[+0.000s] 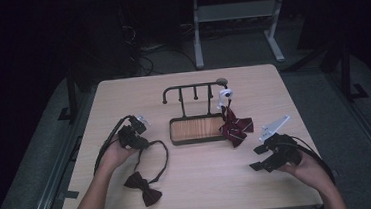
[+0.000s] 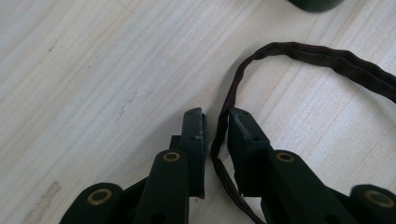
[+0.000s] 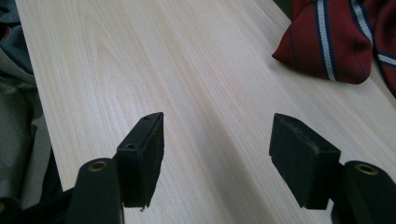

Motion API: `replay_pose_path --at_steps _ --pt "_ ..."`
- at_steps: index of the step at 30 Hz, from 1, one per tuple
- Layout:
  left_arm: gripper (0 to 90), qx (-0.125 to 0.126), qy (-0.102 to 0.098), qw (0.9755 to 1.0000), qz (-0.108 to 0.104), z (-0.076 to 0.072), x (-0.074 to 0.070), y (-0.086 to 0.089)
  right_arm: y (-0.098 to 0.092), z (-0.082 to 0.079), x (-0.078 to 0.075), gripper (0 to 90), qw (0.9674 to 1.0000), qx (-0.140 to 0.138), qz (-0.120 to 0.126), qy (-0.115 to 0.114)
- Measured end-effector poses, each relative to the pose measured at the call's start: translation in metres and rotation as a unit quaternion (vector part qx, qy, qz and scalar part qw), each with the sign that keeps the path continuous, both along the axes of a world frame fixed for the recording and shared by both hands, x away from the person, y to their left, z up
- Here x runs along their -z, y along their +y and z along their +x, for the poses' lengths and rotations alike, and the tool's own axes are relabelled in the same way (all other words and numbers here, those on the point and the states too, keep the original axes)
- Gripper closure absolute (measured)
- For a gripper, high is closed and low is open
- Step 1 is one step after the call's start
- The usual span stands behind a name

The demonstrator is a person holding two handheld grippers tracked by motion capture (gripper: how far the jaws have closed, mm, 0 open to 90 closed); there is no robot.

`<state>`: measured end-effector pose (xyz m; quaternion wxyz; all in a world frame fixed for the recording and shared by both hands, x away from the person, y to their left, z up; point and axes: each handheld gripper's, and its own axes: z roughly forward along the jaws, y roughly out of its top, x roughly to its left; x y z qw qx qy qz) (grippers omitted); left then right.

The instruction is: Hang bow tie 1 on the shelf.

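Dark room and grey floor surround a pale wooden desk (image 1: 195, 184), whose far half carries a black metal peg rack with a wooden tray base (image 1: 195, 129) and a red striped bow tie (image 1: 235, 126) hanging at its right end. Near left lies a dark maroon bow tie (image 1: 143, 188), its thin neck strap (image 2: 224, 121) running between the left tongs (image 2: 216, 116), narrowed around it though hardly pinching yet. Gripping the strap seems the step in hand; next comes a firm pinch and a lift toward the rack, while the right tongs (image 3: 217, 135) rest spread and empty.
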<state>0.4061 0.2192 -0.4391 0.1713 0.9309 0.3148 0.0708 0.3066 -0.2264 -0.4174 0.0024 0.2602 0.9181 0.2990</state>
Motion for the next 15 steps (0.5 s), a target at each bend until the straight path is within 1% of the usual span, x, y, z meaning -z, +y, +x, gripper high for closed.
replay_pose_path --at_steps 1,2,3,5,6,8,12,14,15 --pt "77.5 0.003 0.005 1.0 0.003 0.0 0.0 0.0 0.0 0.0 0.0 35.2 1.0 0.001 0.001 -0.001" --pt "79.6 0.001 0.005 1.0 0.002 0.0 0.0 0.0 -0.001 0.0 -0.001 35.2 1.0 0.002 0.002 -0.002" --pt "81.1 0.003 0.007 1.0 0.005 0.001 0.0 -0.001 -0.001 0.0 -0.001 35.2 1.0 0.001 0.003 -0.003" --pt "84.0 0.013 0.007 0.9998 0.014 0.001 -0.001 -0.002 -0.002 -0.001 -0.002 35.3 1.0 0.002 0.004 -0.004" --pt "85.8 0.013 0.008 0.9998 0.013 0.0 -0.001 -0.003 -0.002 -0.001 -0.002 35.7 1.0 0.002 0.006 0.0" --pt "89.0 0.017 0.009 0.9997 0.015 -0.001 -0.001 -0.004 -0.001 -0.001 -0.002 35.9 1.0 0.001 0.005 0.0" --pt "89.4 0.022 0.009 0.9996 0.013 -0.004 -0.004 -0.004 -0.001 -0.001 -0.001 35.9 1.0 0.001 0.003 -0.001" --pt "89.5 0.023 0.007 0.9997 0.003 -0.006 -0.008 -0.002 -0.001 -0.001 -0.001 35.9 1.0 0.001 0.004 0.002" --pt "89.5 0.023 0.006 0.9997 -0.005 -0.007 -0.01 -0.001 -0.001 -0.001 -0.001 35.9 1.0 0.0 0.002 -0.001"
